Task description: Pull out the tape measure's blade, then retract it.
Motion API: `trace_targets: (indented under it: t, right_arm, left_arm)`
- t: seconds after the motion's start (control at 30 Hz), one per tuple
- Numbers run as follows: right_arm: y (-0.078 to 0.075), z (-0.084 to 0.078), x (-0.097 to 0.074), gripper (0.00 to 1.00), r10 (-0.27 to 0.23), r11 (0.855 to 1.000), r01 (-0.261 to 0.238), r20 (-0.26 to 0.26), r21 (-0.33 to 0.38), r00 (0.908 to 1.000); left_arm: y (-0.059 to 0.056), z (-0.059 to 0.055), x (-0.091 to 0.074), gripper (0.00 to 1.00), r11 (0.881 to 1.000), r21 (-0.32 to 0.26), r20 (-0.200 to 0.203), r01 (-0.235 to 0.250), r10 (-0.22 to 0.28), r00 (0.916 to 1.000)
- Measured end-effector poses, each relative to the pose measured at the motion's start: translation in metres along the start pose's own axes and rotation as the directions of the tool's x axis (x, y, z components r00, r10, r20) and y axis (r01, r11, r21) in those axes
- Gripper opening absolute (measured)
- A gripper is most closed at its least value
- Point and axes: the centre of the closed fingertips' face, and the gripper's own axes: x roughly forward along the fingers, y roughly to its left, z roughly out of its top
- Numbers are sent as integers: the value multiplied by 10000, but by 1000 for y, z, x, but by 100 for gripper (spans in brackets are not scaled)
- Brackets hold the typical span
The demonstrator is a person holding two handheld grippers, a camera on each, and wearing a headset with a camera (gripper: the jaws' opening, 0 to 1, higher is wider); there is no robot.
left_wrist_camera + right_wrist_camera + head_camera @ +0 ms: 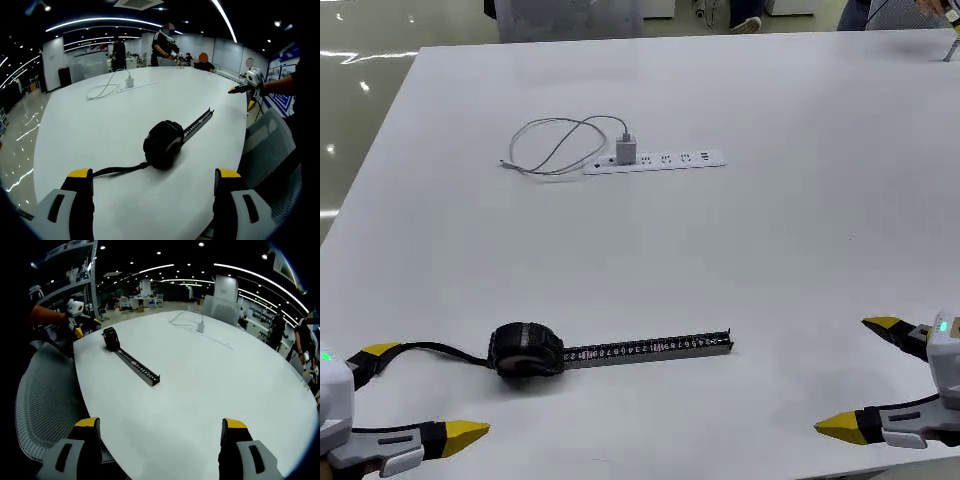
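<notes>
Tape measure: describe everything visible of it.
The tape measure has a rounded black case, seemingly rubbery plastic, and rests on the white table. Its blade, dark with light numerals, is pulled out partway. In the head view it runs straight to the right and ends in a small hook. A black wrist strap trails left toward the open left gripper, which does not grip it.

I am noting white table [800, 230] spreading across head view. Power strip [665, 160] is lying flat toward far side. White charger [626, 152] is sitting plugged in toward strip's left end. White cable [555, 145] is running from charger, looping loosely on tabletop to left. Grey mesh chair [42, 405] is standing at table's near edge. Glossy floor [360, 90] is reflecting ceiling lights. People [161, 50] are standing beyond far edge.
</notes>
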Motion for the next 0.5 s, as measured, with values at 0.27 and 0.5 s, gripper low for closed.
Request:
trace_targets:
  t: [0.27,0.5]
  right_arm:
    - [3,-7,0,99,167,9991,-179,-300,-391,9994]
    - [3,-6,-1,99,233,9993,-243,-349,-280,9991]
  left_arm:
    - [1,-1,1,99,9996,248,-176,-139,143,9997]
    - [1,-8,2,99,9997,-219,-425,-56,47,9991]
